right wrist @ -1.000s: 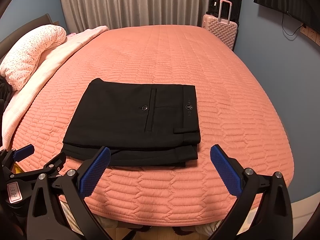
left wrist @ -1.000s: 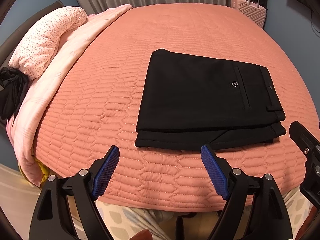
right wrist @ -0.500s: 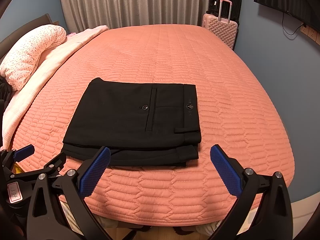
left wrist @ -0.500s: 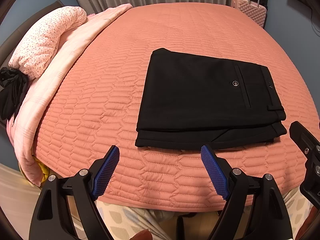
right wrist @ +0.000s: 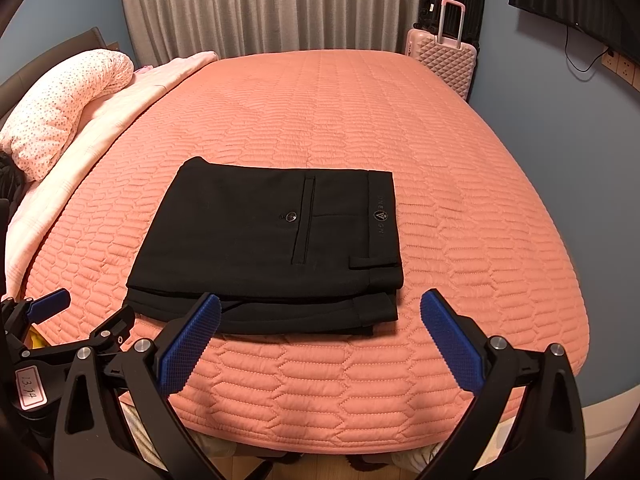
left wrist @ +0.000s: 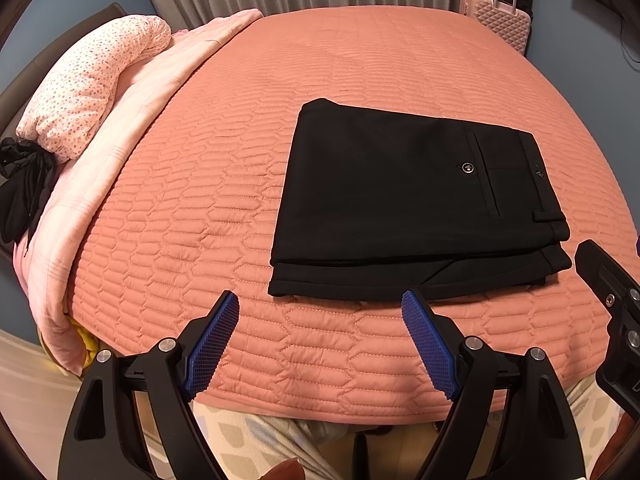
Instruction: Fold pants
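Pants position: You had the black pants (right wrist: pixel 268 248) lying flat on the coral quilted bedspread (right wrist: pixel 460 208), folded into a layered rectangle, with the waistband at the right end and the back pocket facing up.
Pants edges: The lower layers stuck out past the top layer along the near edge of the pants; the far edge and left fold looked straight.
Room around pants: Bare bedspread lay on every side of the pants, widest beyond the far edge. A narrow strip separated the near edge of the pants from the bed edge.
Left of pants: A spotted pillow (left wrist: pixel 92 84) and a pale pink blanket (left wrist: pixel 132 120) sat well apart from the pants, by the headboard side.
Beyond pants: A pink suitcase (right wrist: pixel 444 56) and a black suitcase (right wrist: pixel 450 0) stood past the far corner of the bed, near the grey curtain (right wrist: pixel 260 4).
Left gripper (left wrist: pixel 320 340): You held it wide open with nothing between the blue pads (left wrist: pixel 212 344), hovering just short of the near edge of the pants, touching no cloth.
Right gripper (right wrist: pixel 320 344): You held it spread wide as well, empty, its left pad overlapping the near edge of the pants in view; contact could not be confirmed.
Writing: The waistband carried a small triangular logo (right wrist: pixel 380 216) with lettering too small to read. A tag on your left gripper body read "13.14" (right wrist: pixel 29 388).
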`<move>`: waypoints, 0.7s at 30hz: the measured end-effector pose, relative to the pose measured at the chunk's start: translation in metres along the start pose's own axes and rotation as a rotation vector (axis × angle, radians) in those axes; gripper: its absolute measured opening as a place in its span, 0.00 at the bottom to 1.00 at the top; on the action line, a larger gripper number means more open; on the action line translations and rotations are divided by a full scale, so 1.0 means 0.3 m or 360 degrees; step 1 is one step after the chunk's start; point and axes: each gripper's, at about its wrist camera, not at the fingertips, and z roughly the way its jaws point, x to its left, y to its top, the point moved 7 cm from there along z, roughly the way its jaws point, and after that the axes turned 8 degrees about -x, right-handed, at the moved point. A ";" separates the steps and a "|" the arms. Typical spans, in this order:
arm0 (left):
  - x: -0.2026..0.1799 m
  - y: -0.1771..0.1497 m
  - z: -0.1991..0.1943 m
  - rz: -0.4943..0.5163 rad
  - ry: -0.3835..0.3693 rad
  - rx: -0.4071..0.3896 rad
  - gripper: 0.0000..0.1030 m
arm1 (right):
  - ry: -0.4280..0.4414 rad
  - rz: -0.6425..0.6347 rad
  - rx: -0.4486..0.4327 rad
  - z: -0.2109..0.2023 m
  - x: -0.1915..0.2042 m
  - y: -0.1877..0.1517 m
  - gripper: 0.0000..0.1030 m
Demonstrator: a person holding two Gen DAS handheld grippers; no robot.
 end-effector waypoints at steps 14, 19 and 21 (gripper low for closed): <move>-0.007 -0.001 0.005 0.0007 -0.0009 0.0008 0.79 | -0.0002 0.0003 0.0007 0.006 0.002 0.004 0.96; -0.013 -0.004 0.003 0.0019 -0.0016 0.0000 0.79 | -0.0004 0.0009 0.0008 0.007 -0.004 0.000 0.96; -0.015 -0.001 -0.001 0.0012 -0.0035 -0.0010 0.79 | -0.0004 0.0011 0.0010 0.008 -0.007 -0.002 0.96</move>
